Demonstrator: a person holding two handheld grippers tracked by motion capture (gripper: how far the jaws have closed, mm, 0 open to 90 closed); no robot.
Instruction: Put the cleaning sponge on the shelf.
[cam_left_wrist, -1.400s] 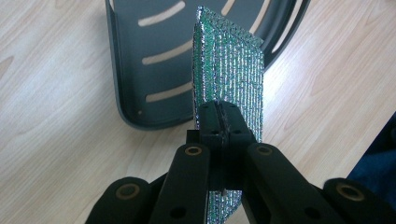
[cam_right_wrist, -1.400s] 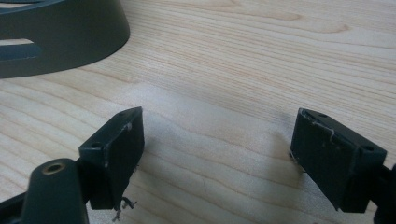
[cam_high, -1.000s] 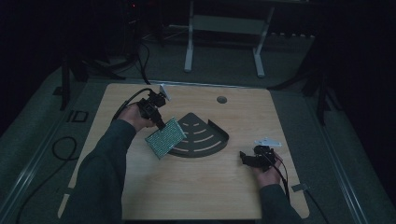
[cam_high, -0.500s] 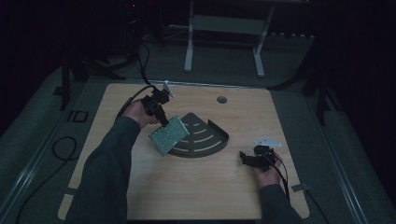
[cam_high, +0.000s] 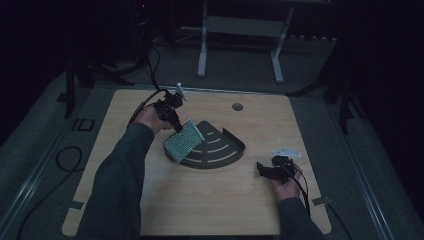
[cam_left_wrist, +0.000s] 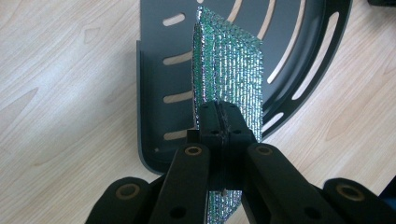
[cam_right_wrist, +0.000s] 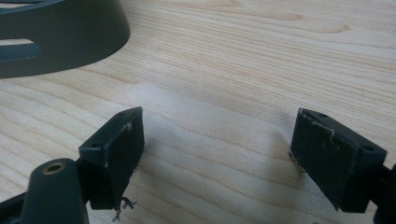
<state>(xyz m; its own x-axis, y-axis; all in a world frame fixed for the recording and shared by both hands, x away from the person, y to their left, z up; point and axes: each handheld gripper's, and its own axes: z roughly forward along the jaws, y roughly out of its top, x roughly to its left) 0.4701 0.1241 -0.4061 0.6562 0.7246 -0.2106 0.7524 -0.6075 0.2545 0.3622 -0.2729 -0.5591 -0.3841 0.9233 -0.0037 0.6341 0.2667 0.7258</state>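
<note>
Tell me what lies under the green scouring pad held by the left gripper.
Under the green scouring pad, clamped in the left gripper, sits the dark slotted corner shelf on the wooden table. The part of the shelf behind the pad is covered.

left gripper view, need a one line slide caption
Left gripper clamps the edge of a glittery green sponge pad, holding it on edge above a dark slotted quarter-round tray on the wooden table.

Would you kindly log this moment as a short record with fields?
table: light wood
tray: dark, fan-shaped, slotted, on the table
pad: green glittery mesh, held tilted over the tray's left part
left gripper: jaws shut on the pad's edge
right gripper: jaws open, nothing between them, low over bare wood right of the tray
</note>
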